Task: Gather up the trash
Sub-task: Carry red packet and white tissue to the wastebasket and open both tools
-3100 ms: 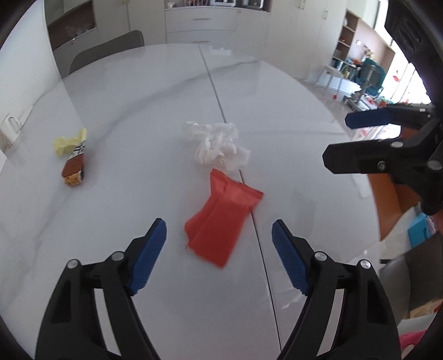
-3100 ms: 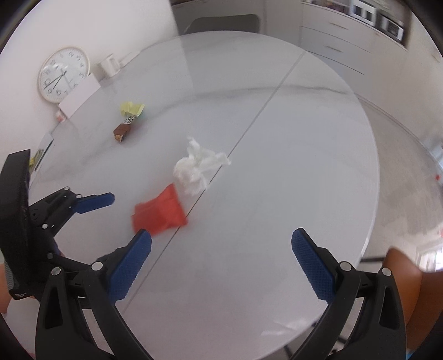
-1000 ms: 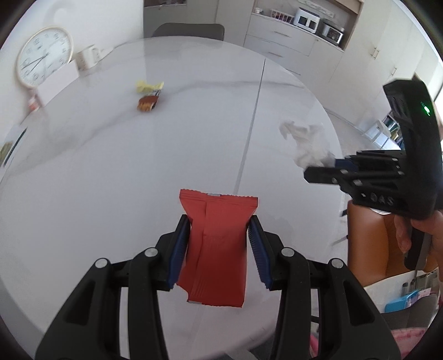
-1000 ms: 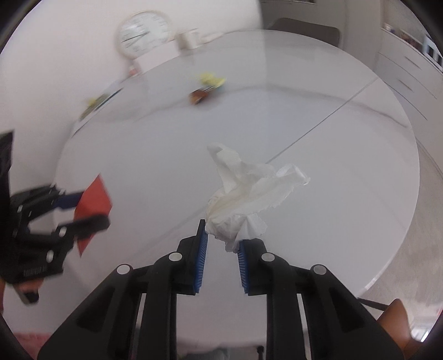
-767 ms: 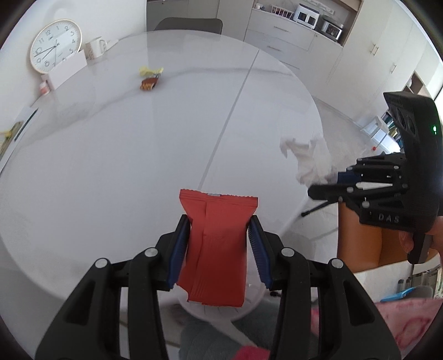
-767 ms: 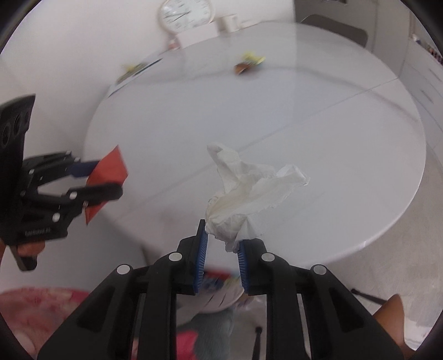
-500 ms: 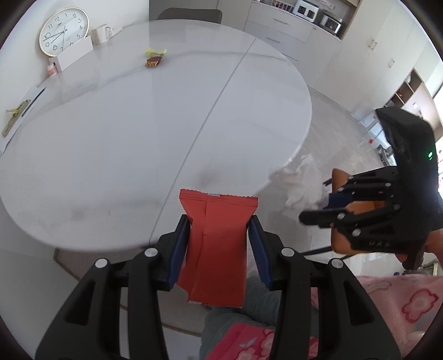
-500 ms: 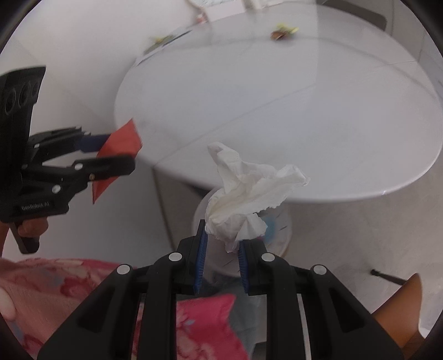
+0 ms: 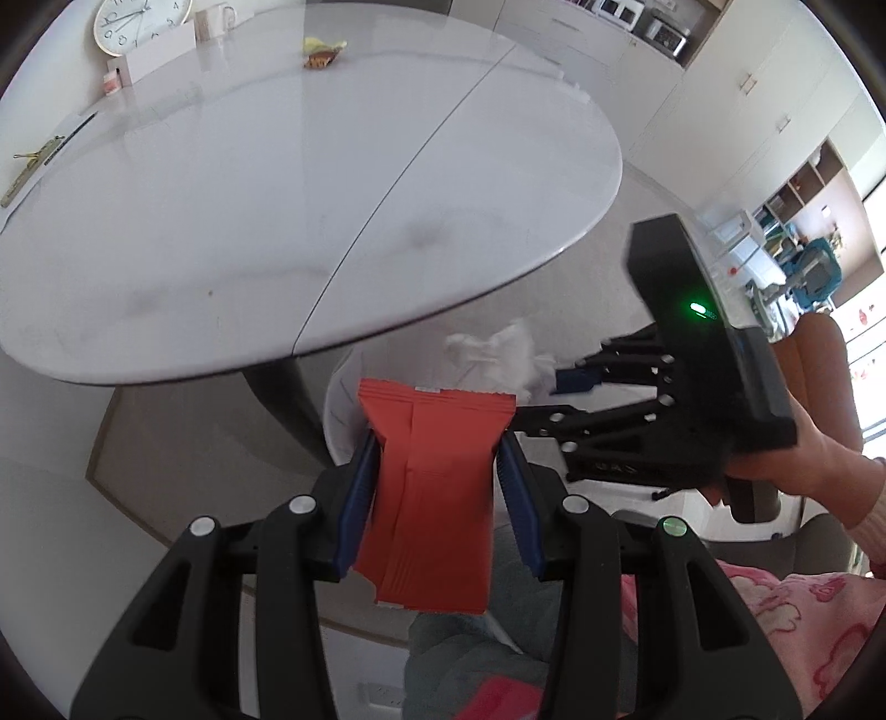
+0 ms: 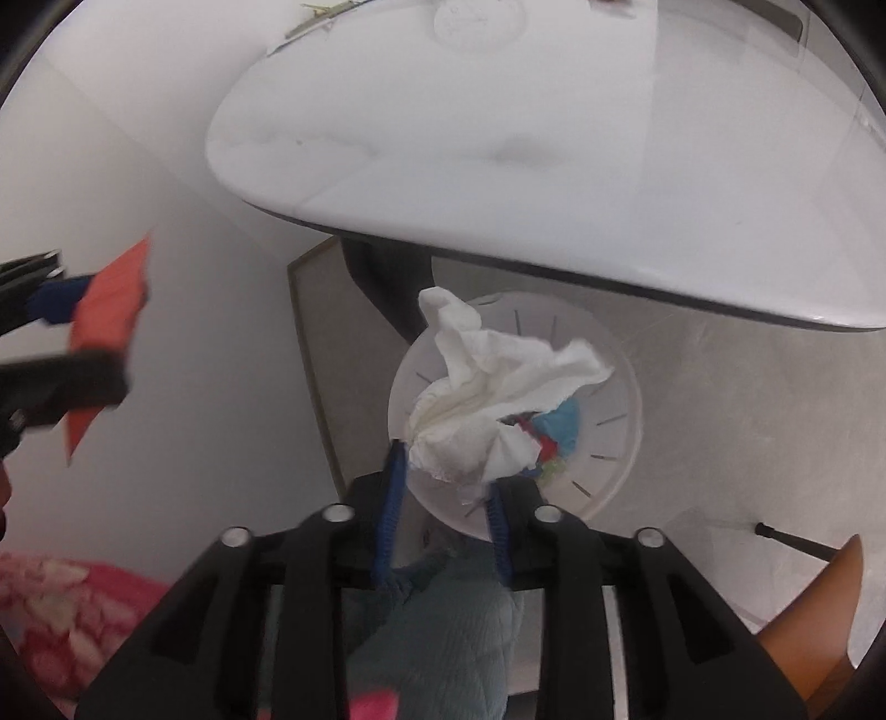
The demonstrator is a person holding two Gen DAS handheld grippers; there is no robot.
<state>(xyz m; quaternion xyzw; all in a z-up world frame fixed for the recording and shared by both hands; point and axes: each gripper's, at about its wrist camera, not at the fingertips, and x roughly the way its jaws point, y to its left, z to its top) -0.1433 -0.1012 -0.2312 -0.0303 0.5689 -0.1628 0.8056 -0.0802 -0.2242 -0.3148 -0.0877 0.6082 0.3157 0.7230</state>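
My left gripper [image 9: 437, 443] is shut on a red snack wrapper [image 9: 432, 487], held upright beyond the table's near edge. To its right, my right gripper [image 9: 548, 396] carries a crumpled white tissue [image 9: 498, 360]. In the right wrist view the right gripper [image 10: 443, 498] hangs right above a white round bin [image 10: 620, 387] on the floor. Its jaws are opening and the tissue [image 10: 487, 387] still sits between them, with the pads [image 10: 394, 487] parted from its stem. The left gripper [image 10: 88, 332] and the wrapper [image 10: 113, 299] show at the left edge there, blurred.
The white oval table [image 9: 277, 194] has a half-eaten snack bar in a yellow wrapper [image 9: 321, 52] at its far side, and a clock [image 9: 138, 22] leans behind. The bin holds coloured scraps [image 10: 559, 426]. An orange chair [image 10: 819, 620] stands right; a person's hand [image 9: 819, 459] and clothing lie below.
Both grippers have come off the table's edge and sunk toward the floor, the right one to above the bin. The right jaws have parted; the left grip is unchanged.
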